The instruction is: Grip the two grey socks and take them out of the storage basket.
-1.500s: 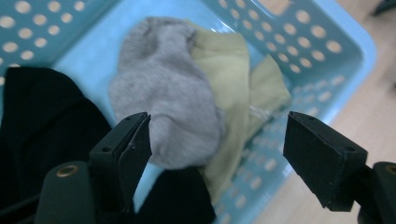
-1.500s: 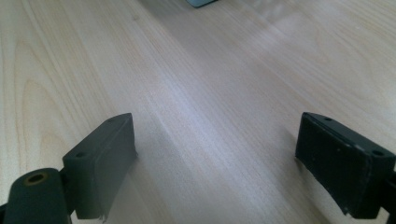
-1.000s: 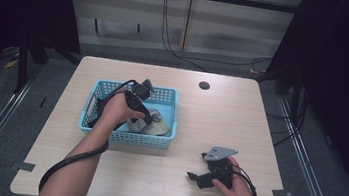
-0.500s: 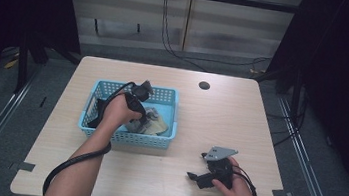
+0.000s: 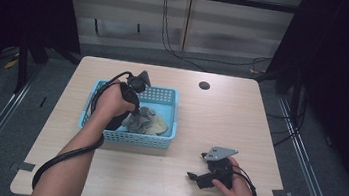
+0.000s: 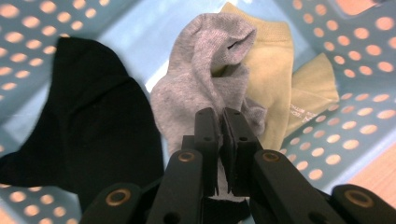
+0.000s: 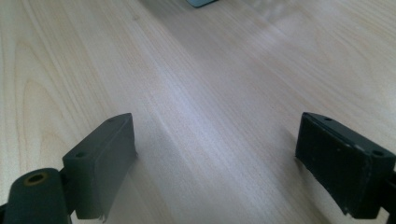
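A light blue basket (image 5: 162,96) on the table holds a grey sock (image 5: 141,118), a yellow sock (image 5: 160,124) and a black sock (image 5: 116,121). My left gripper (image 5: 127,121) reaches down into the basket. Its jaws have just been closing and now pinch a fold of the grey sock (image 6: 196,70); in the left gripper view the gripper (image 6: 222,114) is shut on that cloth. The yellow sock (image 6: 275,70) lies behind the grey one and the black sock (image 6: 93,121) to its left. My right gripper (image 5: 198,166) rests open on the table at the front right, with nothing between its jaws (image 7: 219,140).
The wooden table (image 5: 219,123) has a dark round hole (image 5: 204,85) near its far edge. Grey tape marks sit at the front left (image 5: 26,166) and front right (image 5: 281,194). The basket's perforated wall (image 6: 327,149) surrounds the left gripper closely.
The left gripper has shut on the grey sock and risen a little, pulling the sock up from the pile. The right gripper has stayed where it was.
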A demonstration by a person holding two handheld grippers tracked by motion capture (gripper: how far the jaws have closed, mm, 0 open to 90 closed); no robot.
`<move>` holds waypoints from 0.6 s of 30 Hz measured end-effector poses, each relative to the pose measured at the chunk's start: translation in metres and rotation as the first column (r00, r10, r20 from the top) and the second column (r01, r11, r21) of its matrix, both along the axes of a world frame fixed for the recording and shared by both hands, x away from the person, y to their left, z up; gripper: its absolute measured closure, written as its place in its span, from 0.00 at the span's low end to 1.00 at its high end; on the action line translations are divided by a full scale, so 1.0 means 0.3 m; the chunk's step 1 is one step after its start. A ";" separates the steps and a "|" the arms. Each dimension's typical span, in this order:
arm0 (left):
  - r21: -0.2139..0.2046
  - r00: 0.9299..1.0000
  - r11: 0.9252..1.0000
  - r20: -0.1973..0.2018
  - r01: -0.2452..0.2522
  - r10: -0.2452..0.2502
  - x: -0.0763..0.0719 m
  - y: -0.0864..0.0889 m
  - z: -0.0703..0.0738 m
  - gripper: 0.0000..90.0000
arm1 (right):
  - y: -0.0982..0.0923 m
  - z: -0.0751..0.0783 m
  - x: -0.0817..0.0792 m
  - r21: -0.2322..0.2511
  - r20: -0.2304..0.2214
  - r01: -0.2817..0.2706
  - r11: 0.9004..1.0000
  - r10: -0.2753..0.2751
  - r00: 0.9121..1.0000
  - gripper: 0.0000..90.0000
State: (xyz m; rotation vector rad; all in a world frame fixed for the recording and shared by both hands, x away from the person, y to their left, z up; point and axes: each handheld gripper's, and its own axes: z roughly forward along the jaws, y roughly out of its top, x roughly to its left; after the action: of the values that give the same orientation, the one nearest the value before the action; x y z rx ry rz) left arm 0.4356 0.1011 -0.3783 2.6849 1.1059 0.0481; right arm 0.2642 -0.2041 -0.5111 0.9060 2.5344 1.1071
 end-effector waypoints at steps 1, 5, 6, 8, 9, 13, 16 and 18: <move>0.001 1.000 1.000 0.009 0.003 -0.004 -0.001 0.002 0.013 0.95 | 0.000 0.000 0.000 0.000 0.000 0.000 1.000 0.000 1.000 0.13; -0.010 1.000 1.000 0.024 0.003 -0.003 -0.003 0.005 0.064 0.95 | 0.000 0.000 0.000 -0.002 0.000 0.001 1.000 -0.001 1.000 0.13; -0.011 1.000 1.000 0.029 0.004 -0.004 -0.003 0.007 0.078 0.95 | 0.000 0.000 0.000 -0.001 0.000 0.001 1.000 -0.001 1.000 0.13; -0.012 1.000 1.000 0.024 0.003 -0.003 -0.005 0.008 0.095 0.95 | 0.000 0.000 0.000 -0.001 0.001 0.000 1.000 0.000 1.000 0.13; -0.008 1.000 1.000 0.023 0.011 -0.010 -0.005 0.008 0.105 0.95 | 0.000 0.000 0.000 -0.003 0.001 0.001 1.000 -0.001 1.000 0.13; -0.038 1.000 0.999 0.015 0.017 -0.017 -0.017 0.008 0.144 0.95 | 0.000 0.000 0.000 0.000 0.000 0.000 1.000 0.000 1.000 0.13; -0.035 0.999 0.998 0.011 0.042 -0.042 -0.028 0.010 0.178 0.95 | 0.000 0.000 0.000 -0.003 0.000 0.001 1.000 -0.001 1.000 0.13; -0.043 0.998 0.997 0.014 0.058 -0.057 -0.040 0.010 0.204 0.95 | -0.001 0.001 0.000 -0.003 -0.001 -0.002 1.000 0.002 1.000 0.13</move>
State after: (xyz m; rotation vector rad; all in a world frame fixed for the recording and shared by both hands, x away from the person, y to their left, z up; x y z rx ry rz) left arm 0.4237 0.1042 -0.3170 2.6723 1.0133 0.0299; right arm 0.2643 -0.2043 -0.5108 0.9046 2.5377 1.1031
